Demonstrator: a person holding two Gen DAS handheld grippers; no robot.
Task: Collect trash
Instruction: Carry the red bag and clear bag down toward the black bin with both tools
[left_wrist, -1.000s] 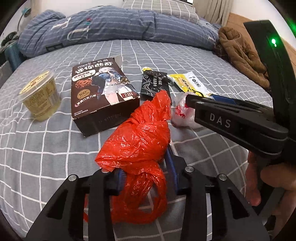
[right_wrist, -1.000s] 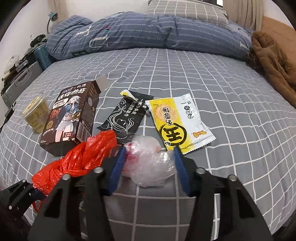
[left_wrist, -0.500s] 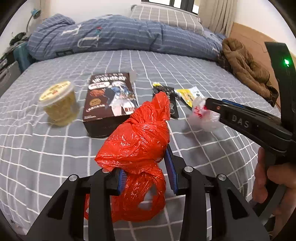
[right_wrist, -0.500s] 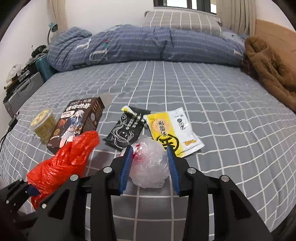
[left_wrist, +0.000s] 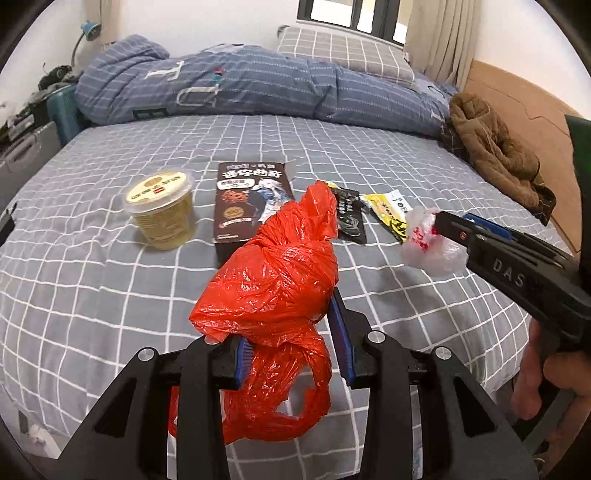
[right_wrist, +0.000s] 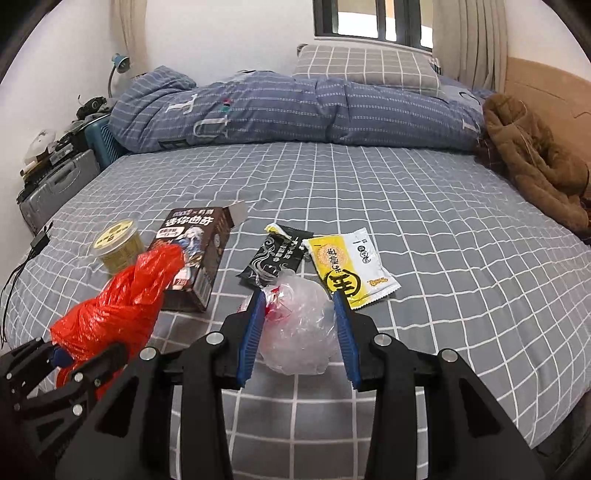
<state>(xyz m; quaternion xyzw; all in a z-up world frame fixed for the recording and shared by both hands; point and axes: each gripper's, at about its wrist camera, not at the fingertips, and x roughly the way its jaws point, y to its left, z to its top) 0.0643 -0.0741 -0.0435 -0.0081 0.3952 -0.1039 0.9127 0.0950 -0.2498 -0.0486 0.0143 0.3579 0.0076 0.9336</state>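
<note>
Trash is partly collected. The left gripper (left_wrist: 291, 339) has its jaws closed on a red bag (left_wrist: 275, 284), crumpled and knotted, held clear above the bed (left_wrist: 92, 295). The right gripper (right_wrist: 299, 332) has its jaws closed on a clear bag (right_wrist: 299, 332) with red print, balled up; in the left wrist view it hangs at the jaw tips, off the cover. Both bags therefore count as picked up, by my judgement; neither is yet deposited, and no bin shows in either view. Four items remain lying on the bed: a lidded cup (left_wrist: 162, 210) standing upright at the left, a dark box (right_wrist: 195, 254) lying flat beside it with one end flap open, a black wrapper (right_wrist: 275, 258) and a yellow packet (right_wrist: 349, 269), the last two lying side by side and apparently touching. With both grippers occupied, the remaining items likely need a second pass. The surface is a grey cover with a white grid, soft and slightly creased, so flat wrappers may prove awkward to lift. A blue quilt (right_wrist: 295, 110) is bundled along the far side, a checked pillow (right_wrist: 365, 66) behind it, and a brown coat (right_wrist: 535, 158) is heaped at the right edge. A suitcase (right_wrist: 55, 188) and a lamp (right_wrist: 120, 64) stand at the left wall; a window (right_wrist: 373, 18) lies beyond the pillow.
</note>
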